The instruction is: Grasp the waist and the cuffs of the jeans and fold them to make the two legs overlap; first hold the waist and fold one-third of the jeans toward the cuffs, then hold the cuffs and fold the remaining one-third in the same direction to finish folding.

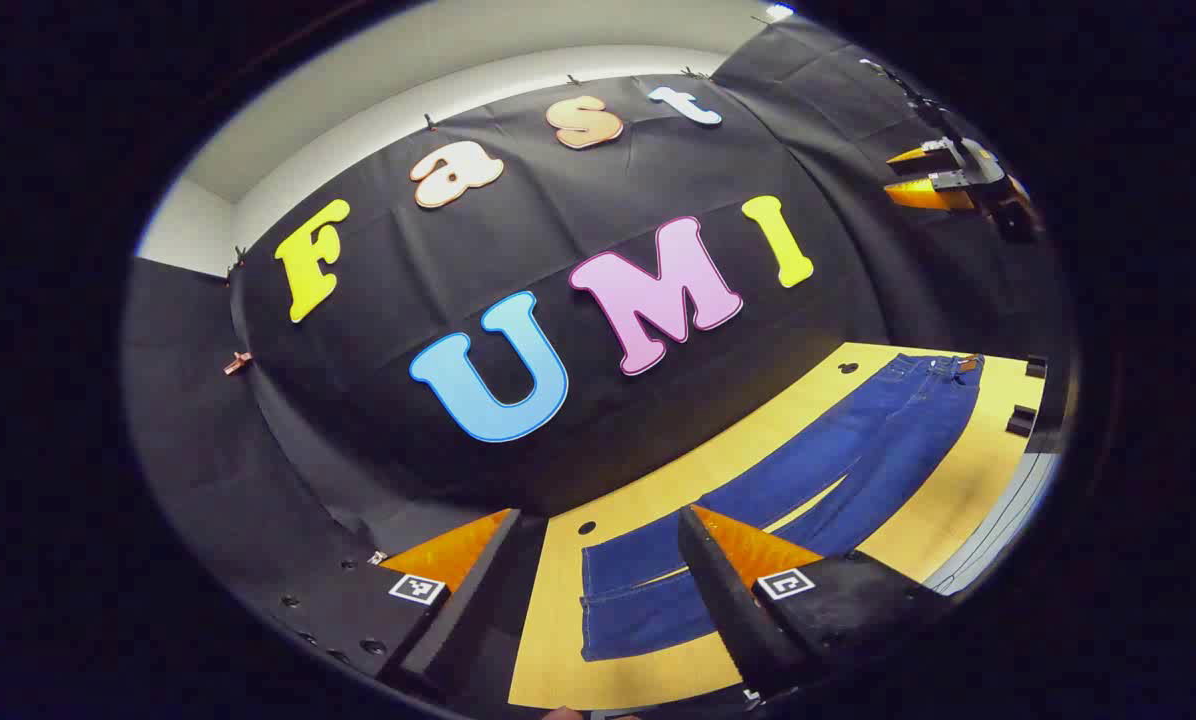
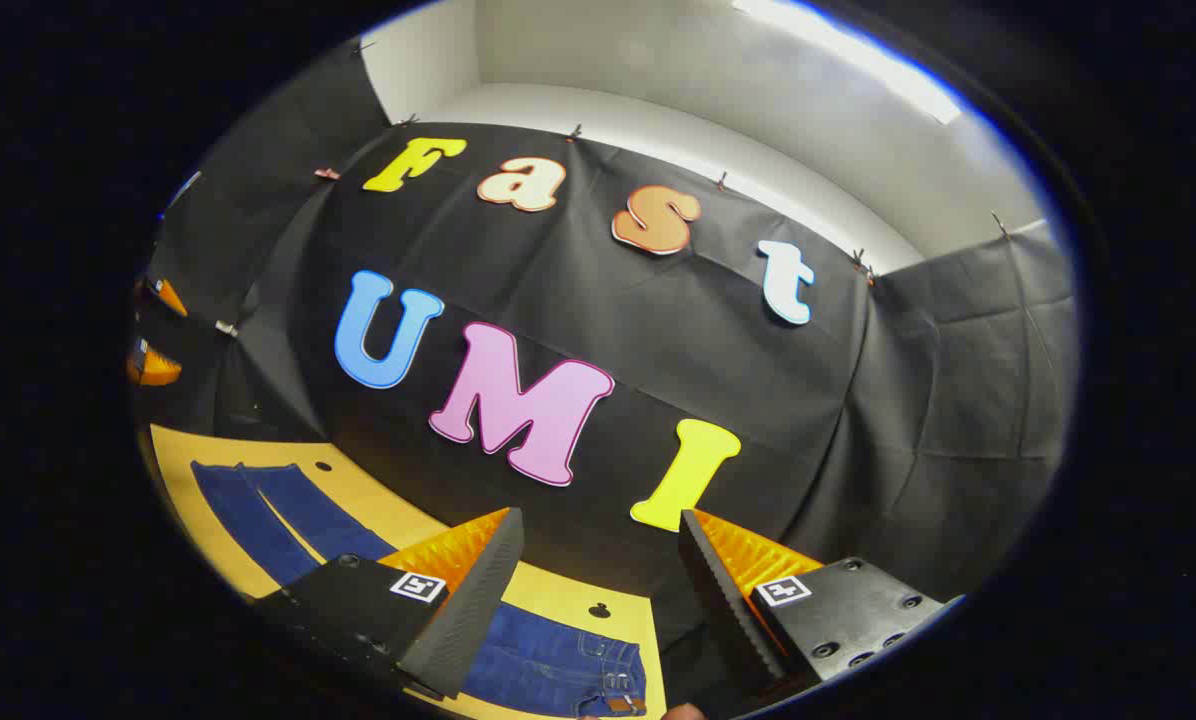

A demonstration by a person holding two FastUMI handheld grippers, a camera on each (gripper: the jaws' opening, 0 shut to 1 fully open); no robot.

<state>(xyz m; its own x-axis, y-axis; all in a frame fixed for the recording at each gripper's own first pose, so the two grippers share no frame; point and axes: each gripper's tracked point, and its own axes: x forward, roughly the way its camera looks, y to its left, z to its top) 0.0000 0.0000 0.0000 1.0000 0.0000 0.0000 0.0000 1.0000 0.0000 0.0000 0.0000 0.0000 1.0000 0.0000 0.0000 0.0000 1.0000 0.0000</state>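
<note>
Both hand-held grippers [image 1: 598, 535] [image 2: 598, 535] hover open above jeans [image 1: 818, 470]

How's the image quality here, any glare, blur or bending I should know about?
Left gripper view: sharp, evenly lit; the fisheye bows the table edge and jeans. Right gripper view: a ceiling light blows out to white at top; jeans stay sharp, curved near the rim.

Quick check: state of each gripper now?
Left gripper: open, holding nothing, above the jeans cuffs.
Right gripper: open, holding nothing, above the waist.
</note>
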